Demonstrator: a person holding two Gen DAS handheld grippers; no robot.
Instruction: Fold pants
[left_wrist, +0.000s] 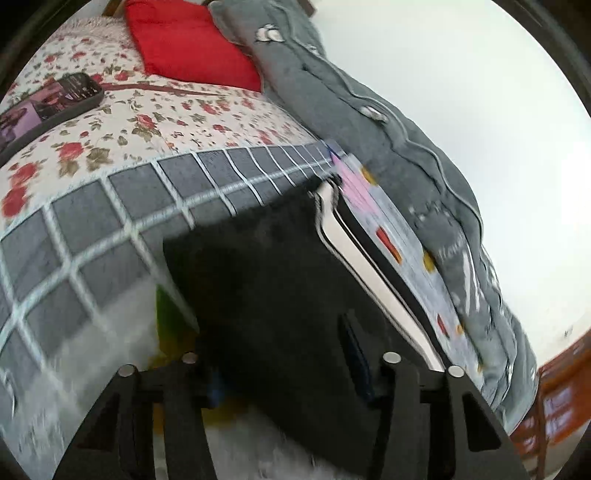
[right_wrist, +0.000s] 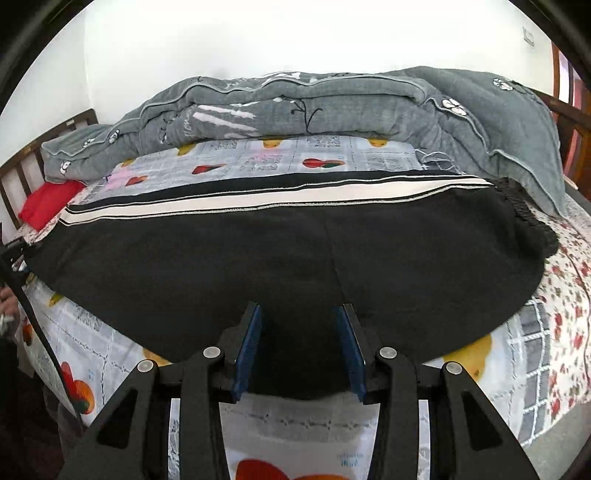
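The black pants (right_wrist: 258, 258) lie flat across the bed, with a white side stripe (right_wrist: 258, 201) along the far edge and the elastic waistband (right_wrist: 524, 218) at the right. My right gripper (right_wrist: 298, 308) is at the near edge around the middle. Its blue pads stand apart and black cloth lies flat between them, unpinched. The left wrist view is blurred. It shows the pants (left_wrist: 258, 258) and their stripe (left_wrist: 354, 258) running away from my left gripper (left_wrist: 280, 343), whose fingers stand apart over the cloth. The cloth hides much of the left finger.
A folded grey quilt (right_wrist: 314, 103) is piled along the wall side of the bed. A red pillow (left_wrist: 184, 40) and a phone (left_wrist: 55, 99) rest on the floral sheet (left_wrist: 166, 122). A fruit-print sheet (right_wrist: 258, 158) lies under the pants. The wooden bed frame (right_wrist: 22, 166) rises at the left.
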